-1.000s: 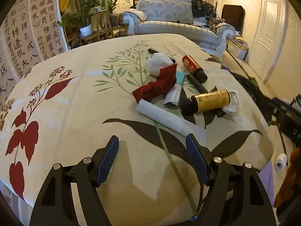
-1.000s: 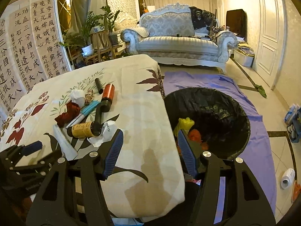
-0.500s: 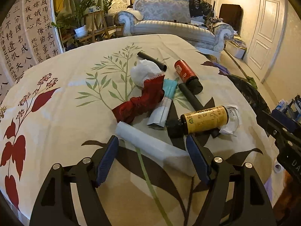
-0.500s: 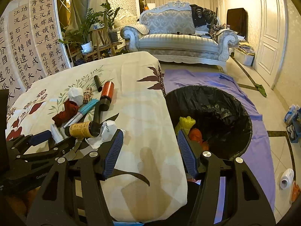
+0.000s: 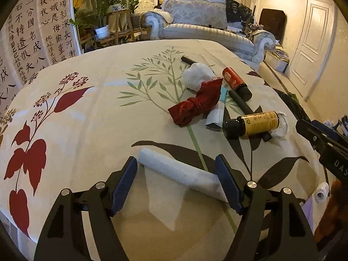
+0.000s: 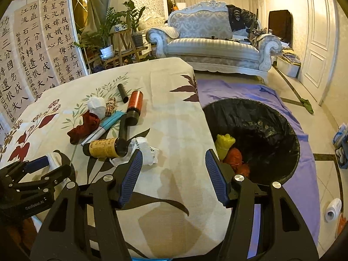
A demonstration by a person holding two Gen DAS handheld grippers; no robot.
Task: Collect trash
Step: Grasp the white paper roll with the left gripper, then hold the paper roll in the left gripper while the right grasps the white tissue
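Observation:
A white paper roll (image 5: pixel 180 173) lies on the floral tablecloth (image 5: pixel 87 113), between the fingers of my open left gripper (image 5: pixel 177 165), untouched by them. Beyond it lie a red cloth (image 5: pixel 195 105), a white tissue wad (image 5: pixel 199 76), a yellow-labelled brown bottle (image 5: pixel 253 124), a red bottle (image 5: pixel 236 82) and black tubes (image 5: pixel 243 106). My right gripper (image 6: pixel 173 156) is open and empty over the table's right part, near a crumpled white wrapper (image 6: pixel 145 150). The black-lined trash bin (image 6: pixel 280 130) stands on the floor to the right, holding yellow and orange bags (image 6: pixel 230 150).
A purple mat (image 6: pixel 239 91) lies under the bin. A white roll (image 6: pixel 332 208) lies on the floor at the right. A sofa (image 6: pixel 213 45), plant stands (image 6: pixel 113 41) and a calligraphy screen (image 6: pixel 32 50) stand behind the table. A door (image 6: pixel 317 30) is at the right.
My left gripper has moved forward and down, so the white paper roll now lies between its fingers. My right gripper has barely moved.

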